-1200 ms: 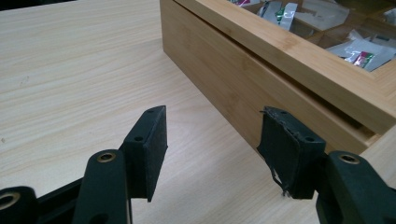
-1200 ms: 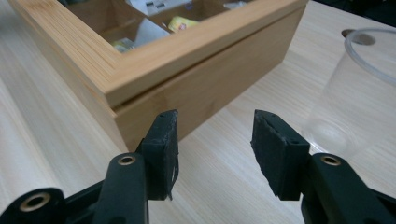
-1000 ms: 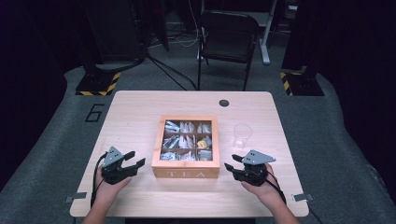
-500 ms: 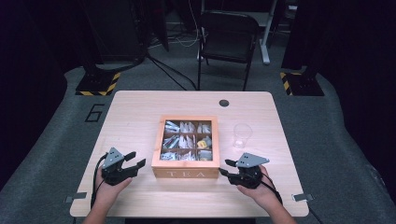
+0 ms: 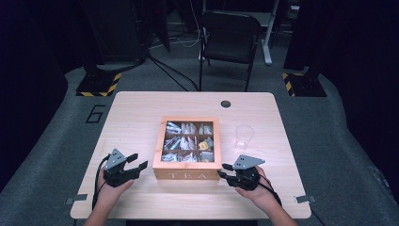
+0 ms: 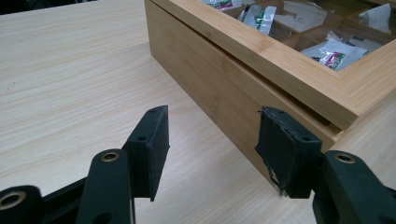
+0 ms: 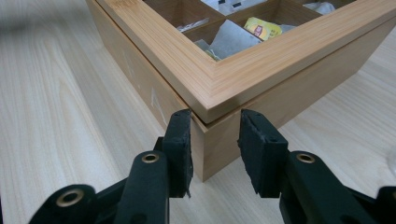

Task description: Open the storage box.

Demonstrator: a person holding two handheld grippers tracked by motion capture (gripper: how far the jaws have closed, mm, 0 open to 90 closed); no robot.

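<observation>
The right gripper (image 7: 215,149) had just been closing its jaws around the front corner of the square bamboo tea box (image 5: 188,167); the left gripper (image 6: 212,151) stood open beside its other corner. Paper tea sachets (image 5: 188,141) filled its compartments, mid-worktop (image 5: 141,108).

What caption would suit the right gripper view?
Right gripper, its jaws just closing, straddles the near corner of a wooden tea box.

Both hands are reaching in from the near edge, the left tongs (image 5: 136,165) gaping apart while the right tongs (image 5: 225,171) have just been closing, nothing pinched yet.
</observation>
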